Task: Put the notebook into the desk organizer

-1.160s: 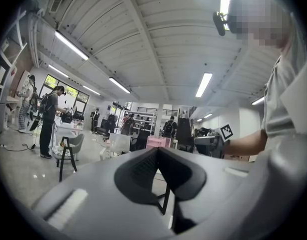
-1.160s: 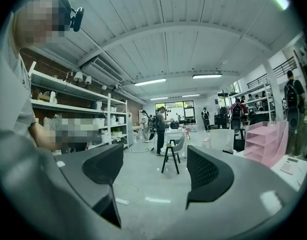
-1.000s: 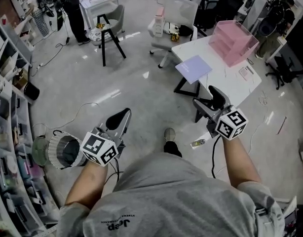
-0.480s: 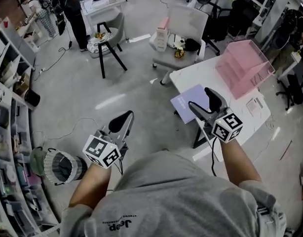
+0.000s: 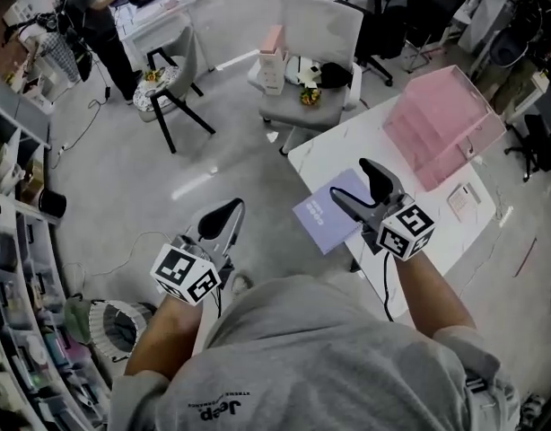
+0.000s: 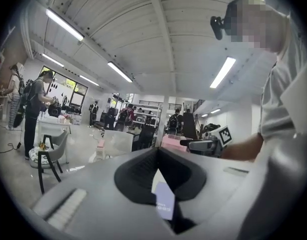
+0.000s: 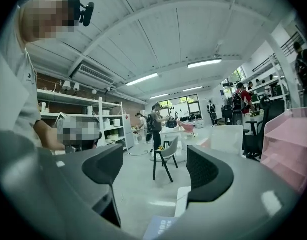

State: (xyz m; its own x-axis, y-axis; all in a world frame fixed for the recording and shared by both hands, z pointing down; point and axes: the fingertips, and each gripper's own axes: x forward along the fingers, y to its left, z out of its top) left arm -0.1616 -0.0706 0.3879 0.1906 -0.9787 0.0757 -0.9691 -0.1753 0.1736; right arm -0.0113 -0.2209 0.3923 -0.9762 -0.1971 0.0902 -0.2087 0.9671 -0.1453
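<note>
A lavender notebook (image 5: 325,214) lies flat at the near corner of a white table (image 5: 334,151). Behind it on the same table stands the pink desk organizer (image 5: 441,124), empty. My right gripper (image 5: 350,180) hangs open just over the notebook's right edge, with nothing between its fingers. In the right gripper view the notebook (image 7: 161,228) shows low between the jaws of the right gripper (image 7: 156,174), and the organizer (image 7: 288,144) is at the right. My left gripper (image 5: 229,209) is shut and empty over the floor, left of the table. The left gripper (image 6: 156,154) points toward the notebook (image 6: 165,201).
A grey chair (image 5: 311,52) stands beyond the table and a black-legged chair (image 5: 168,97) farther left. A person (image 5: 91,25) works at a desk at top left. Shelving (image 5: 15,268) lines the left wall, and a wire basket (image 5: 123,326) sits near it. A small card (image 5: 464,200) lies on the table.
The table, notebook and organizer have come closer and lower in view. My right gripper, earlier short of the table, now hangs over the notebook's edge. The left gripper stays shut.
</note>
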